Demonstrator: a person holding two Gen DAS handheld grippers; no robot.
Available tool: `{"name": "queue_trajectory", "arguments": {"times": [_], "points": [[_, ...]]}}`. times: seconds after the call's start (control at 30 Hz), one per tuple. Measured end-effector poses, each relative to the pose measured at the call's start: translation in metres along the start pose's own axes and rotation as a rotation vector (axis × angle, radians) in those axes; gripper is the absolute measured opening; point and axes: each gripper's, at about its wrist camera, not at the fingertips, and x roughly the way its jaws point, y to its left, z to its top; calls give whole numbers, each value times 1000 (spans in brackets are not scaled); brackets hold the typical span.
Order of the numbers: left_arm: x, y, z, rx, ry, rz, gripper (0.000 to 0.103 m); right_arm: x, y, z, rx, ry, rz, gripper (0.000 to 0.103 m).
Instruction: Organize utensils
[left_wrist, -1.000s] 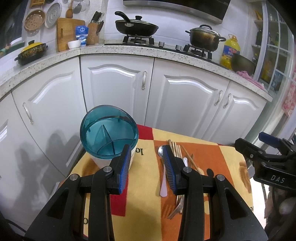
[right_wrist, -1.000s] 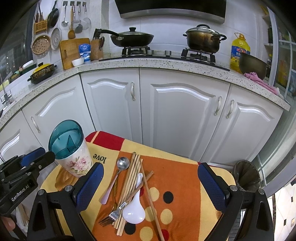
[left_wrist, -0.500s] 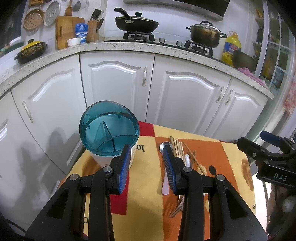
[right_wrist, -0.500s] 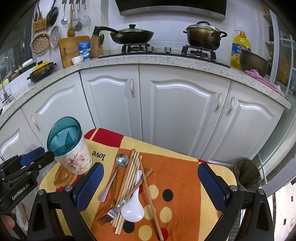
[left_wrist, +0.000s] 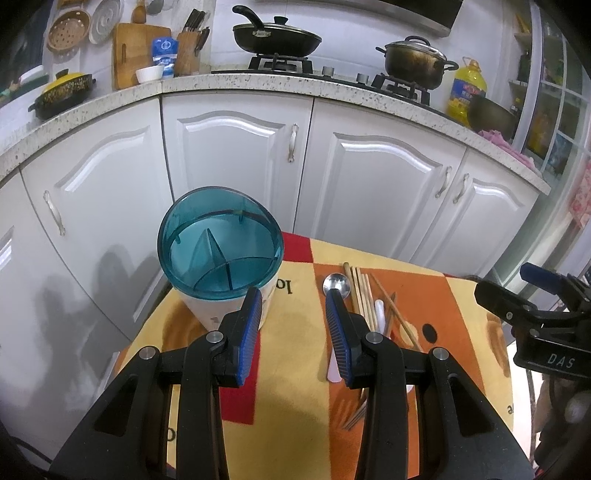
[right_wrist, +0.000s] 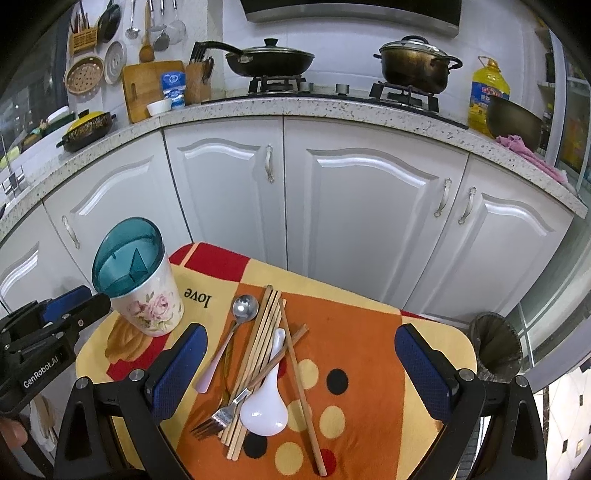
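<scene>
A floral utensil holder (right_wrist: 147, 306) with a teal divided top (left_wrist: 220, 250) stands at the table's left. Beside it on the cloth lie a metal spoon (right_wrist: 243, 308), several wooden chopsticks (right_wrist: 264, 332), a white ladle spoon (right_wrist: 265, 408) and a fork (right_wrist: 216, 422). My left gripper (left_wrist: 293, 314) is open and empty, above the cloth between the holder and the spoon (left_wrist: 336, 285). My right gripper (right_wrist: 301, 362) is wide open and empty, above the utensil pile. Each gripper shows in the other's view: the left gripper (right_wrist: 55, 321) and the right gripper (left_wrist: 532, 306).
The small table carries an orange, yellow and red cloth (right_wrist: 369, 343). White cabinets (right_wrist: 369, 206) stand close behind it, under a counter with pans. A dark bin (right_wrist: 496, 347) sits at the table's right.
Both grippers have drawn slightly up and back from the table; the holder and utensils have not moved. Both stay open.
</scene>
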Motion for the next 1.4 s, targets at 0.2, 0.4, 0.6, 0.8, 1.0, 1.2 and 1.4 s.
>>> {"name": "queue_trajectory", "arguments": {"times": [0.2,0.4,0.6,0.8,1.0,1.2,1.4], "points": [[4,1,-1,-1,10,1,35,4,0,0,3,30,9,101],[8,2,-3,-3,19,2,35,10,-1,-2,5,35,12,101],[17,6,-6,-9,49,4,35,20,-6,-9,13,44,32,101],[34,5,-15,-4,106,-30,35,47,-13,-23,34,104,87,90],[57,-11,-20,47,161,-88,35,88,-20,-35,64,207,158,63],[89,-38,-15,126,208,-127,35,116,-25,-24,96,236,250,44],[118,-46,-9,123,251,-129,35,159,-18,-5,41,273,292,33]]}}
